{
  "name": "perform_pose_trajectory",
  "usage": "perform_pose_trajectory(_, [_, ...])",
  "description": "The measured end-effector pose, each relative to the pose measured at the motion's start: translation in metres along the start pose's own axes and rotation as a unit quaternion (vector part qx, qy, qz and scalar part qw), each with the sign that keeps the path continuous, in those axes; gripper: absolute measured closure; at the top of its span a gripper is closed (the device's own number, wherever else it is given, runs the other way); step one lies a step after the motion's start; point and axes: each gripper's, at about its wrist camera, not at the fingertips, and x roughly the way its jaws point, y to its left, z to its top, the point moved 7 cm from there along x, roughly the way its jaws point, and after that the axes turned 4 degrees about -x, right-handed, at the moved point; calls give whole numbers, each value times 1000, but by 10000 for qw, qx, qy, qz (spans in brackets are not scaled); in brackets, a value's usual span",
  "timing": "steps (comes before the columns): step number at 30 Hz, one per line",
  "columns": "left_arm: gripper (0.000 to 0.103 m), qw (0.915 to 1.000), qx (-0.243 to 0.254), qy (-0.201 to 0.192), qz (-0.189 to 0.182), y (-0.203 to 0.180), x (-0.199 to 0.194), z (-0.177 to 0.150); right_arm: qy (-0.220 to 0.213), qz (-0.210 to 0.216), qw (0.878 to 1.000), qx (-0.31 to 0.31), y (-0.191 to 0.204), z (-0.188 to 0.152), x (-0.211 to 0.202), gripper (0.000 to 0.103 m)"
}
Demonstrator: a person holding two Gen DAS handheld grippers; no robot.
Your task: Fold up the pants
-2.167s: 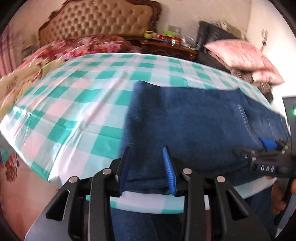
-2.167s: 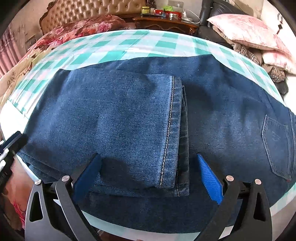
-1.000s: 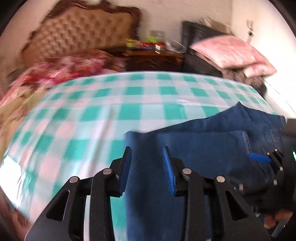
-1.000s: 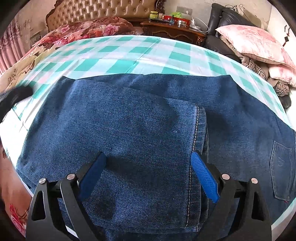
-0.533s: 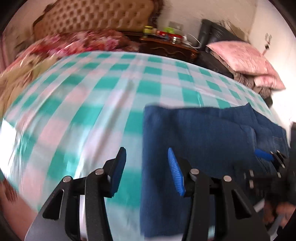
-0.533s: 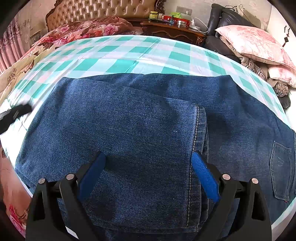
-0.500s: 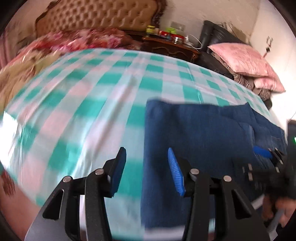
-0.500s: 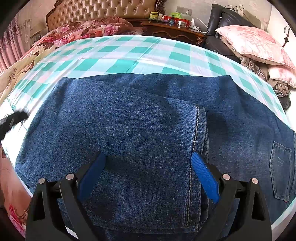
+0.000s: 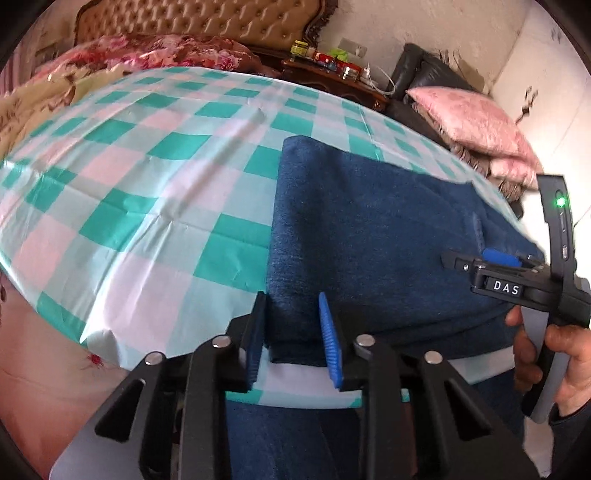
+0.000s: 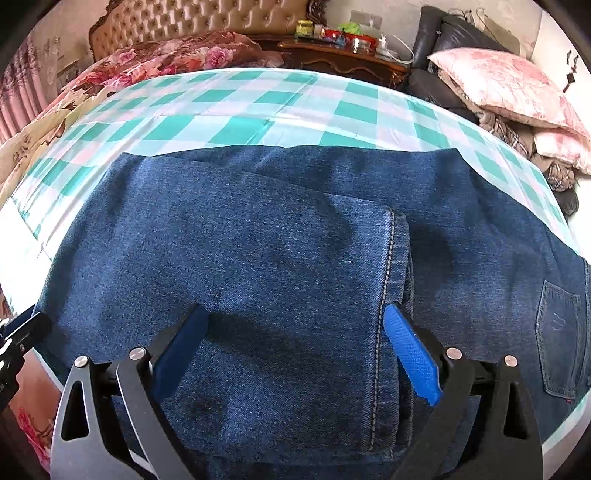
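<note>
Dark blue jeans (image 9: 369, 240) lie folded on the checked tablecloth (image 9: 129, 184). My left gripper (image 9: 291, 336) is at their near left corner. The folded edge lies flat between the two blue pads, unbunched, and the jaws are closing. In the right wrist view the jeans (image 10: 258, 240) fill the middle. A leg is folded over, its stitched hem (image 10: 386, 295) by the right pad, and a back pocket (image 10: 561, 332) shows at far right. My right gripper (image 10: 295, 354) stands wide open just above the folded leg. It also shows as the right gripper (image 9: 498, 258) held by a hand (image 9: 565, 350).
The table's near edge runs just under both grippers. Beyond the table are a bed with floral quilts (image 10: 166, 59), a tufted headboard (image 9: 203, 18) and a wooden nightstand (image 10: 343, 51) with jars. Pink pillows (image 10: 498, 85) are piled at the right.
My left gripper has moved right and down, from over the bare cloth onto the jeans' near left corner. Its jaws have narrowed. The right gripper and the jeans have not moved.
</note>
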Motion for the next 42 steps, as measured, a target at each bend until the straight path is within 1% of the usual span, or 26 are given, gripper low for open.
perform_pose_trajectory(3, [80, 9999, -77, -66, -112, 1, -2, 1, -205, 223, 9995, -118, 16, 23, -19, 11])
perform_pose_trajectory(4, [81, 9999, -76, -77, -108, 0, -3, 2, -224, 434, 9986, -195, 29, 35, -25, 11])
perform_pose_trajectory(6, [82, 9999, -68, -139, -73, -2, -4, 2, -84, 799, 9963, -315, 53, 50, -28, 11])
perform_pose_trajectory(8, [84, 9997, 37, -232, 21, -6, -9, 4, 129, 1228, 9910, -515, 89, 69, -27, 11])
perform_pose_trajectory(10, [85, 9991, 200, -353, 147, -12, -15, 5, 328, 1361, 9874, -742, 118, 81, -20, 12])
perform_pose_trajectory(14, [86, 9964, 480, -576, 398, -23, -25, 10, 683, 1385, 9829, -998, 159, 90, -4, 24])
perform_pose_trajectory(15, [87, 9957, 523, -620, 442, -26, -27, 11, 735, 1324, 9821, -1123, 168, 91, 0, 26])
perform_pose_trajectory(16, [87, 9951, 557, -665, 470, -28, -29, 11, 776, 1266, 9816, -1201, 173, 90, 3, 33])
perform_pose_trajectory(17, [87, 9947, 575, -699, 488, -29, -30, 12, 828, 1228, 9812, -1235, 176, 89, 6, 39])
perform_pose_trajectory(18, [87, 9946, 573, -714, 491, -30, -30, 13, 888, 1199, 9809, -1250, 178, 87, 9, 42])
perform_pose_trajectory(19, [87, 9946, 565, -728, 486, -30, -31, 13, 956, 1155, 9804, -1281, 180, 85, 13, 49])
perform_pose_trajectory(22, [88, 9946, 542, -752, 468, -30, -32, 13, 983, 1021, 9801, -1388, 183, 82, 19, 54])
perform_pose_trajectory(24, [88, 9948, 500, -773, 445, -29, -32, 13, 997, 960, 9796, -1459, 185, 79, 22, 60])
perform_pose_trajectory(25, [88, 9950, 473, -777, 423, -30, -32, 14, 988, 925, 9795, -1495, 186, 78, 24, 69])
perform_pose_trajectory(26, [88, 9954, 407, -780, 380, -30, -32, 14, 970, 926, 9796, -1495, 185, 78, 25, 75])
perform_pose_trajectory(27, [88, 9959, 298, -782, 344, -28, -32, 14, 954, 940, 9799, -1478, 185, 78, 25, 78])
perform_pose_trajectory(28, [83, 9963, 184, -775, 314, -26, -31, 14, 936, 952, 9804, -1450, 183, 79, 26, 82])
perform_pose_trajectory(29, [72, 9969, -124, -746, 239, -19, -30, 14, 915, 969, 9808, -1426, 182, 79, 25, 85])
perform_pose_trajectory(31, [49, 9966, -478, -664, 139, -9, -27, 10, 843, 1010, 9814, -1398, 181, 80, 22, 87])
perform_pose_trajectory(33, [49, 9956, -745, -571, -6, -3, -23, 6, 766, 1037, 9824, -1350, 180, 81, 19, 88])
perform_pose_trajectory(36, [50, 9929, -1046, -488, -280, 1, -16, 1, 605, 1048, 9838, -1324, 178, 82, 13, 89])
perform_pose_trajectory(38, [60, 9909, -1171, -467, -477, 1, -14, 0, 509, 1049, 9846, -1299, 175, 83, 8, 90])
perform_pose_trajectory(39, [64, 9902, -1216, -422, -551, 1, -11, -1, 480, 1058, 9849, -1283, 174, 83, 6, 90])
perform_pose_trajectory(40, [76, 9893, -1257, -363, -649, 0, -9, -2, 464, 1068, 9850, -1272, 173, 83, 5, 91])
perform_pose_trajectory(41, [82, 9887, -1281, -318, -710, -2, -7, -3, 447, 1075, 9851, -1263, 172, 83, 3, 91])
perform_pose_trajectory(42, [82, 9890, -1272, -333, -684, -3, -7, -5, 422, 1069, 9853, -1261, 171, 83, 2, 91])
